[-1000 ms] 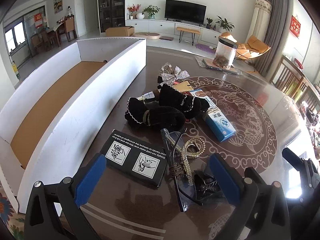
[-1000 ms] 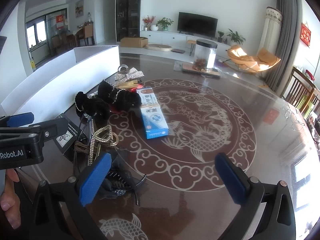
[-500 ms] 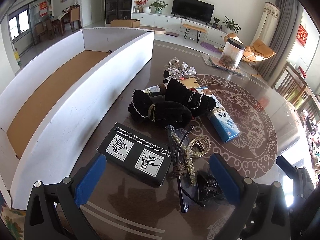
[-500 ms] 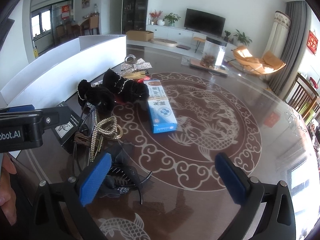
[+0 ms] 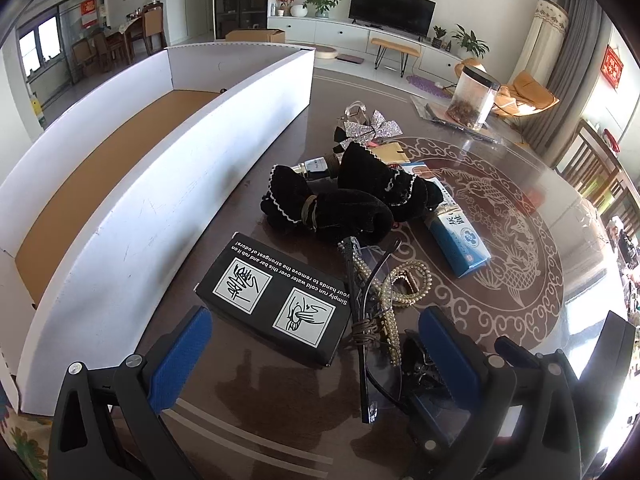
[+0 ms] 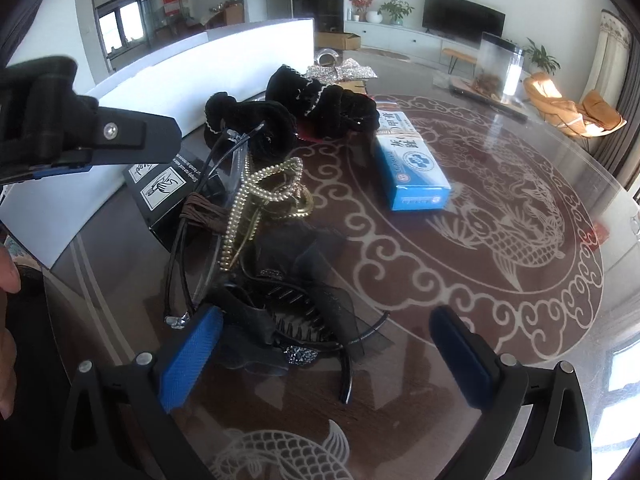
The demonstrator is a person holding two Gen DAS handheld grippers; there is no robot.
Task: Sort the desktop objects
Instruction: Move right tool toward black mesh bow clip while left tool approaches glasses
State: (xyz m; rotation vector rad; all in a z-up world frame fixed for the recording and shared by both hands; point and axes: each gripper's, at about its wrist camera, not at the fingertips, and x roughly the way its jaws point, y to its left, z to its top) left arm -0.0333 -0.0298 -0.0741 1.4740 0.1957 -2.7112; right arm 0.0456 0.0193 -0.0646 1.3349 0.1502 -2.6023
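The right gripper (image 6: 324, 356) has its jaws apart, low over the black hair claw (image 6: 288, 328) at the near end of the pile on the table (image 6: 500, 320). The claw looks light and stiff, with a soft gauze bow; better to grip its hard body, not the teeth. The left gripper (image 5: 316, 352), also open, hovers near the black box (image 5: 276, 300)

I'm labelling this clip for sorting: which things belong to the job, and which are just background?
Job: black box, blue box, black hair bows, pearl clip, glasses, claw clip, white tray.
Background: glass jar, TV, chair.
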